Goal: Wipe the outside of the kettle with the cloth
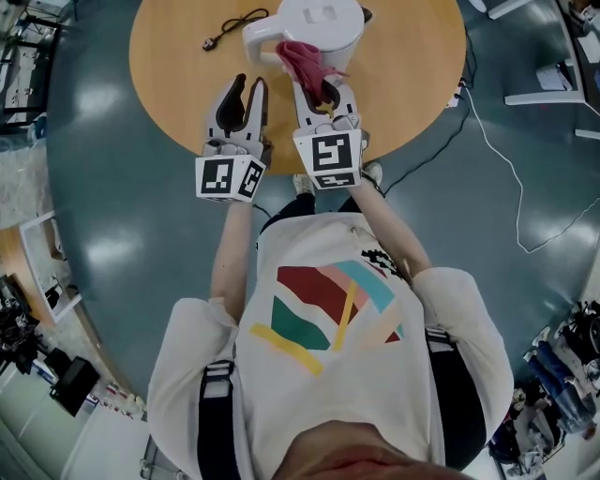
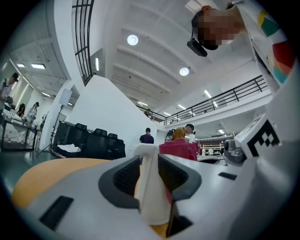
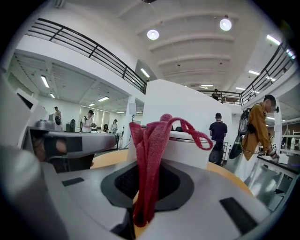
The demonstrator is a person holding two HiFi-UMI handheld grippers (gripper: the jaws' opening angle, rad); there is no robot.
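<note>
A white kettle stands at the near side of a round wooden table, its handle turned to the left. My right gripper is shut on a red cloth, whose free end lies against the kettle's near wall. In the right gripper view the cloth rises from the closed jaws, with the kettle just behind. My left gripper is open by a narrow gap and points at the handle, short of it. Through that gap, the left gripper view shows the handle edge-on.
A black power cord with a plug lies on the table, left of the kettle. A white cable runs across the grey floor at the right. Several people stand far off in the hall.
</note>
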